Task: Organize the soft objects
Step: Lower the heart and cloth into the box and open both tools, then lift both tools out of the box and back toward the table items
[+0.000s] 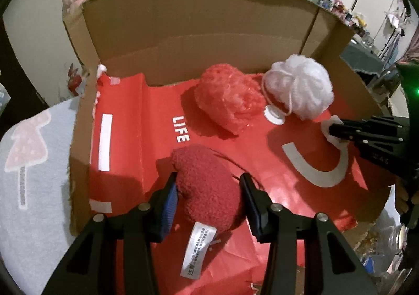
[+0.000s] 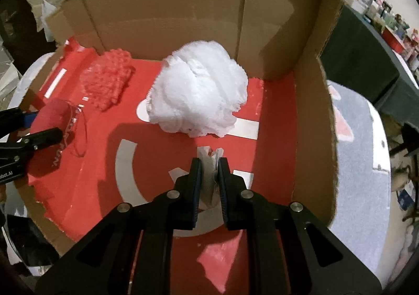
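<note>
While two puffs, coral point(image 1: 230, 97) and white point(image 1: 301, 87), already sit in the cardboard box point(image 1: 199, 25), the left gripper point(image 1: 209, 190) clamps a red plush heart point(image 1: 209, 185) above the floor; the right gripper point(image 2: 209, 166) pinches white tissue point(image 2: 209, 164).

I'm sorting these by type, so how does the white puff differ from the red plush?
The white puff is frilly mesh with a cord loop; the red plush is nubbly fabric with a sewn label. The puff lies free at the back of the box; the plush sits between the pads of the left gripper, nearer the front. The puff looks bulkier in the right view. Both are soft and lie over the red floor.
</note>
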Available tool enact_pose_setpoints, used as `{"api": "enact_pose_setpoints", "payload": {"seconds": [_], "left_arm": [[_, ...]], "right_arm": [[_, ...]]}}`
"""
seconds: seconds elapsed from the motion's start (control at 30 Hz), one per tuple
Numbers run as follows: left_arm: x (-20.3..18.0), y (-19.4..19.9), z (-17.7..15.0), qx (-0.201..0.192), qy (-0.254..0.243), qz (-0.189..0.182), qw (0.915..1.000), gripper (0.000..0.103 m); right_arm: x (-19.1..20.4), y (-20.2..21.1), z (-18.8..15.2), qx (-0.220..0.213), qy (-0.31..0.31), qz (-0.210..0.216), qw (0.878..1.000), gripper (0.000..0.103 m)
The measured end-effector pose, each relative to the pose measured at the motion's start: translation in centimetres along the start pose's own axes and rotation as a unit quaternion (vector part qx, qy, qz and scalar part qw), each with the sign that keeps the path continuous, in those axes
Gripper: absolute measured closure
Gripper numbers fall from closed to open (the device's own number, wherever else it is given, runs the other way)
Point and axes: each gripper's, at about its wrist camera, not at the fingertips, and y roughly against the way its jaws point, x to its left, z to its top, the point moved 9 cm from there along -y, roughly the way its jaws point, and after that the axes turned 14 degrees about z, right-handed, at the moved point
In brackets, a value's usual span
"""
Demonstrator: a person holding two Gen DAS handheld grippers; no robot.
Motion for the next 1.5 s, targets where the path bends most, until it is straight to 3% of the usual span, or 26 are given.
{"api": "enact_pose_setpoints", "payload": {"seconds": [0.43, 0.53, 0.6, 0.73, 1.0, 1.13, 1.5], "left_arm": [[1.0, -1.5, -0.2, 0.016, 0.010, 0.014, 0.9997, 0.053], [1.1, -1.5, -0.2, 0.016, 0.011, 0.015, 0.9997, 0.051], [1.0, -1.4, -0.3, 0.015, 0.011, 0.016, 0.9997, 0.051], [0.4, -1.4, 0.1, 0.007, 0.013, 0.009, 0.9999, 0.044], [-0.2, 2.2, 0.3, -0.048, 0.014, 0.000, 0.9988, 0.025], [0.0, 4.7, 0.4, -0.085, 0.020, 0.002, 0.9962, 0.017], [-0.2, 13.7, -0.1, -0.194, 0.057, -0.003, 0.9794, 0.002]], "right_arm": [[-0.3, -0.8, 0.1, 0.007, 0.002, -0.011, 1.000, 0.083], [0.0, -0.9, 0.2, 0.008, 0.008, -0.008, 1.000, 0.073], [0.5, -1.0, 0.1, 0.007, 0.014, 0.003, 1.000, 0.047], [1.7, -0.8, 0.0, -0.002, 0.045, -0.023, 0.999, 0.039], [2.6, 1.6, -0.1, -0.031, 0.037, -0.005, 0.999, 0.037], [3.4, 4.2, 0.2, -0.064, 0.050, -0.006, 0.997, 0.029], [6.5, 12.8, -0.3, -0.173, 0.056, 0.001, 0.983, 0.029]]}}
